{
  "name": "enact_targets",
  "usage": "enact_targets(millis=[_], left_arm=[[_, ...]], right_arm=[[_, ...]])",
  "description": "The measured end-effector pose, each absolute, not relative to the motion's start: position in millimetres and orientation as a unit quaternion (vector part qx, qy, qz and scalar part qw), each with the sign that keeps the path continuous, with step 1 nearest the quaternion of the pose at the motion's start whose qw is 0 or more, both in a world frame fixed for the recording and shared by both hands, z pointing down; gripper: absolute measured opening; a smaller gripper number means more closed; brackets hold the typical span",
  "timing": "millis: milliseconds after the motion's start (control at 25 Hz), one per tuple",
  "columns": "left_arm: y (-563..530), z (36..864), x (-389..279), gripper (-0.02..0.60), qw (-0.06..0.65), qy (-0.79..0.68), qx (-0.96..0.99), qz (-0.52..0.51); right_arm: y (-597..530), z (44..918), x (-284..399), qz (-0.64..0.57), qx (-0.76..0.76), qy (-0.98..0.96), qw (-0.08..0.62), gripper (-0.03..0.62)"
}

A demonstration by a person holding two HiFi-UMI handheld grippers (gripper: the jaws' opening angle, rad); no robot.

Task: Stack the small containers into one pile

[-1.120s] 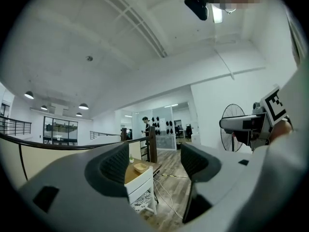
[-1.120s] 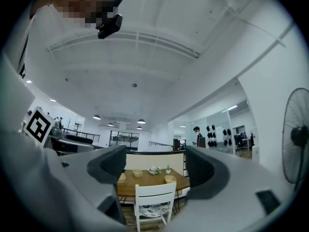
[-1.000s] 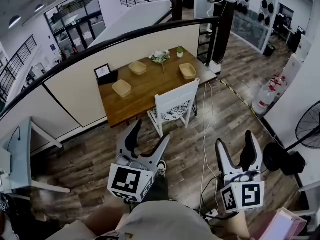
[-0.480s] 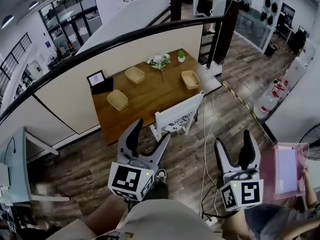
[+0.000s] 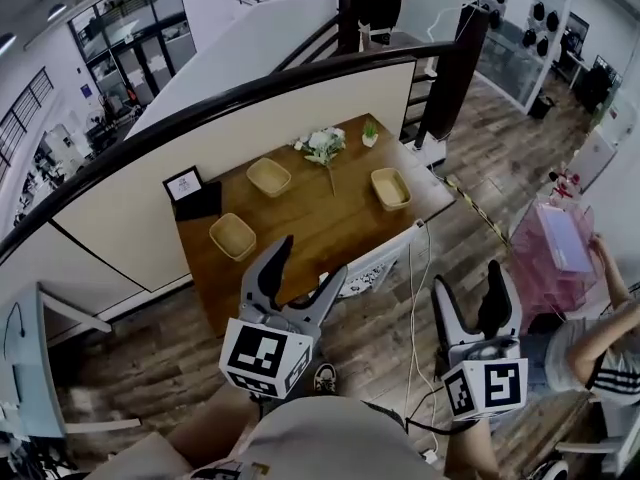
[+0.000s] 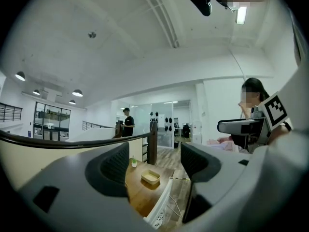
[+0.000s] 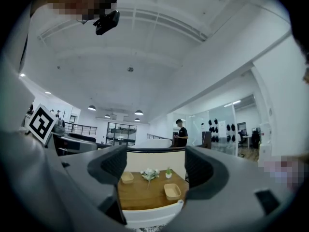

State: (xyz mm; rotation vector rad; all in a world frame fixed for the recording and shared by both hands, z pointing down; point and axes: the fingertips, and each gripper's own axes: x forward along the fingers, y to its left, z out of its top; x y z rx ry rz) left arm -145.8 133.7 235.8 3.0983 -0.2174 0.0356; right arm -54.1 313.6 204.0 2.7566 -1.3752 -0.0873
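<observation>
**Close in first: both claws wide and empty**

The left gripper and right gripper hang short of the table, jaws fully apart, holding nothing. Best to step nearer, then pinch the nearest container, at the table's 8 o'clock, by its rim. The second container sits at 10 o'clock and the third container at 2. All three look empty.

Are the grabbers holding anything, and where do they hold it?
Nothing. The left gripper and right gripper are both open and empty; the containers sit on the table.
</observation>
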Motion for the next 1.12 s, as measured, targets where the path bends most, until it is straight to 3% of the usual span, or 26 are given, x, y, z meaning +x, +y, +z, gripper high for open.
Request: enact_targets(millis=[640,1120], left_arm=[[77.5,260.6,-62.6,0.322,0.036,-0.054,0.998,0.027],[44.7,267.5,54.3,0.322,0.026,-0.108,0.992,0.056]], right_arm=[[253.9,238.2,30.4,0.011,0.894,-0.445,0.047,0.354],[198.3,241.1,172.1,0.02,0.858,-0.511,0.048,0.337]])
